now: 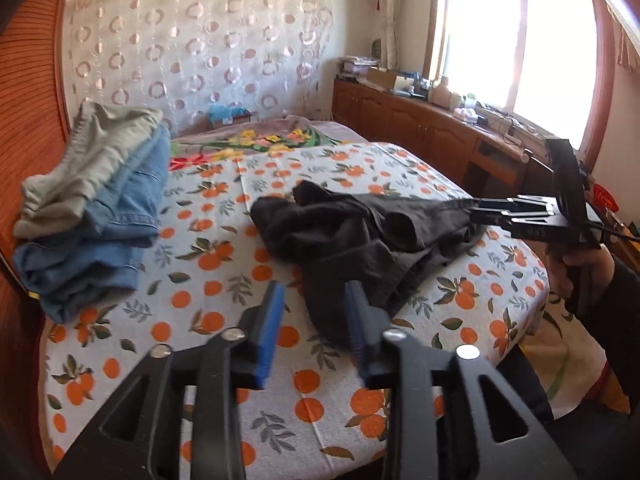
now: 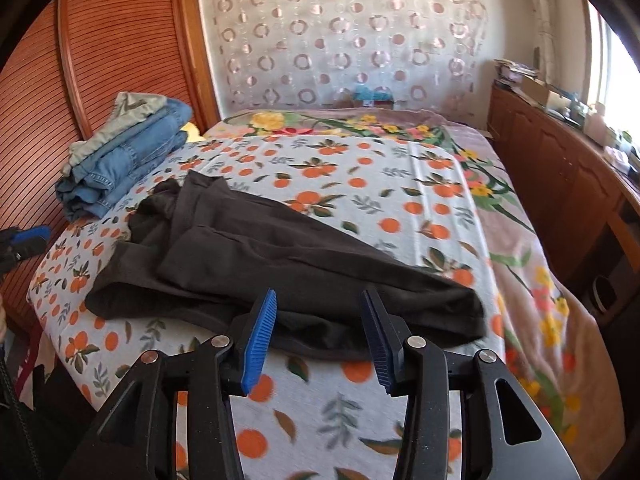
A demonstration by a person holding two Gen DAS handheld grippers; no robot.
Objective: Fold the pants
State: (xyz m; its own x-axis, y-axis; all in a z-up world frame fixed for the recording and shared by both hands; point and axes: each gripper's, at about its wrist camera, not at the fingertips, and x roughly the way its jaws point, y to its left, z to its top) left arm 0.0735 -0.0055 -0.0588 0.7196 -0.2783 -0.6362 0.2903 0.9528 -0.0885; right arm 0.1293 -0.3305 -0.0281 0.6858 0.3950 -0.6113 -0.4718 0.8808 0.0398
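The left tongs (image 1: 314, 308) stand partly spread with nothing between the blue pads (image 1: 272, 332), poised above the near edge of the black pants (image 1: 360, 236). The right tongs (image 2: 320, 328) are likewise partly spread and empty, just short of the pants' near hem. The pants lie loosely folded on the orange-print bed sheet (image 2: 360, 184), apart from a stack of folded jeans (image 2: 124, 160).

A home bedroom. Ahead of the claw lies a bed (image 2: 400, 184) under an orange-print sheet, folded clothes (image 2: 120, 160) at its far left, a curtain (image 2: 340, 40) behind, cabinets (image 2: 560, 168) and window (image 1: 520, 40) to the right.
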